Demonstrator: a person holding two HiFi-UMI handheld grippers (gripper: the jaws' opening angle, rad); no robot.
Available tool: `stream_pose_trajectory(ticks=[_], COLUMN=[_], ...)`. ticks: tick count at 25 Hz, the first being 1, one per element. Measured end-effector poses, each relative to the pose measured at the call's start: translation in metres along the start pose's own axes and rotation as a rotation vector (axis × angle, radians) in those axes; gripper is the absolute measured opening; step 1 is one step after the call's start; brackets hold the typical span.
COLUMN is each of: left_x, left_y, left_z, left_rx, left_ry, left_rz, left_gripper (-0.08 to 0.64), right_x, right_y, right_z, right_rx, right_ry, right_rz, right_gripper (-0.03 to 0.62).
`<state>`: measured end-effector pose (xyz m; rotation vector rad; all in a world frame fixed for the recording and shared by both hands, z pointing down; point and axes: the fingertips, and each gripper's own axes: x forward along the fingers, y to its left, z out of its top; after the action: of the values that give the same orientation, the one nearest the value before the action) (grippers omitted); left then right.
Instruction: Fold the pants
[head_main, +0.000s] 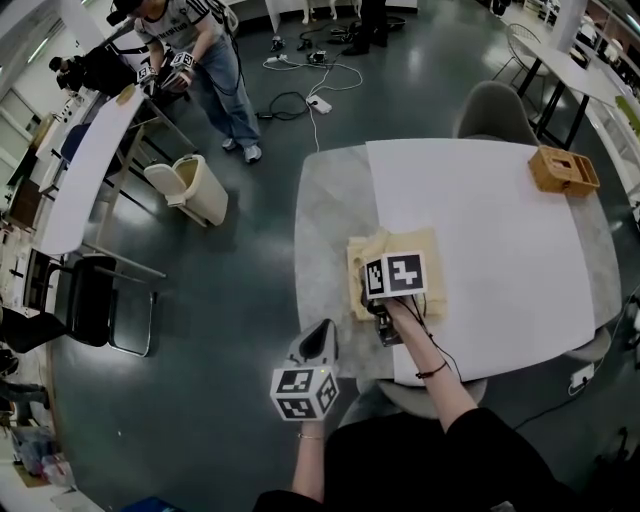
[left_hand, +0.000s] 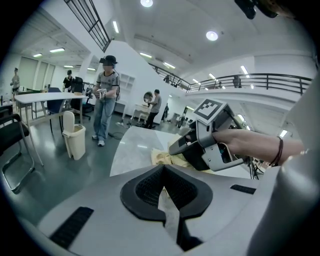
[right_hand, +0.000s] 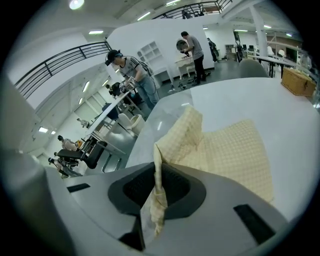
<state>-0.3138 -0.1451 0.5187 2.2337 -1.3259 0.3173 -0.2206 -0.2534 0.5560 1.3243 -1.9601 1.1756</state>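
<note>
The pale yellow pants (head_main: 402, 240) lie folded near the front left of the white-topped table (head_main: 500, 240). My right gripper (head_main: 368, 285) is over them, shut on a raised fold of the cloth. In the right gripper view the fabric (right_hand: 235, 150) runs up from the table into the pinch of the right gripper (right_hand: 159, 192). My left gripper (head_main: 318, 335) hangs off the table's near left corner, shut, with nothing in it (left_hand: 164, 192). From the left gripper view the right gripper (left_hand: 176, 146) points down onto the pants (left_hand: 165, 157).
A wooden box (head_main: 563, 170) sits at the table's far right. A grey chair (head_main: 493, 110) stands behind the table. On the floor to the left are a cream bin (head_main: 195, 188), a black chair (head_main: 90, 300) and cables (head_main: 300, 100). A person (head_main: 215, 60) stands by a long desk.
</note>
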Motion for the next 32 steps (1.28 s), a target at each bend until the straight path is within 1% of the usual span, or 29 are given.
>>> stream_pose_trajectory(ticks=[6, 10, 12, 15, 19, 24, 27, 29, 32], left_x=[-0.002, -0.004, -0.004, -0.005, -0.006, -0.008, -0.006, -0.005, -0.005], left_y=[0.001, 0.002, 0.002, 0.004, 0.002, 0.004, 0.002, 0.0, -0.005], left_z=[-0.001, -0.002, -0.003, -0.003, -0.003, -0.001, -0.001, 0.0, 0.001], left_rx=[-0.003, -0.003, -0.003, -0.003, -0.002, -0.003, 0.0, 0.004, 0.009], left_ry=[0.004, 0.004, 0.003, 0.004, 0.002, -0.004, -0.006, -0.005, -0.005], left_rz=[0.002, 0.004, 0.005, 0.005, 0.003, -0.003, -0.009, -0.014, -0.02], left_gripper=[0.014, 0.014, 0.014, 0.014, 0.014, 0.014, 0.014, 0.014, 0.014], right_x=[0.003, 0.003, 0.002, 0.0, -0.008, -0.014, -0.02, -0.023, -0.028], right_y=[0.007, 0.013, 0.015, 0.019, 0.022, 0.033, 0.037, 0.041, 0.042], right_z=[-0.001, 0.0, 0.002, 0.004, 0.009, 0.013, 0.016, 0.015, 0.01], right_rx=[0.104, 0.142, 0.158, 0.168, 0.153, 0.161, 0.164, 0.163, 0.144], right_ry=[-0.015, -0.029, -0.041, -0.057, -0.081, -0.111, -0.123, -0.119, -0.115], right_rz=[0.08, 0.119, 0.129, 0.139, 0.141, 0.184, 0.238, 0.279, 0.322], right_gripper=[0.043, 0.089, 0.1, 0.114, 0.114, 0.118, 0.11, 0.07, 0.029])
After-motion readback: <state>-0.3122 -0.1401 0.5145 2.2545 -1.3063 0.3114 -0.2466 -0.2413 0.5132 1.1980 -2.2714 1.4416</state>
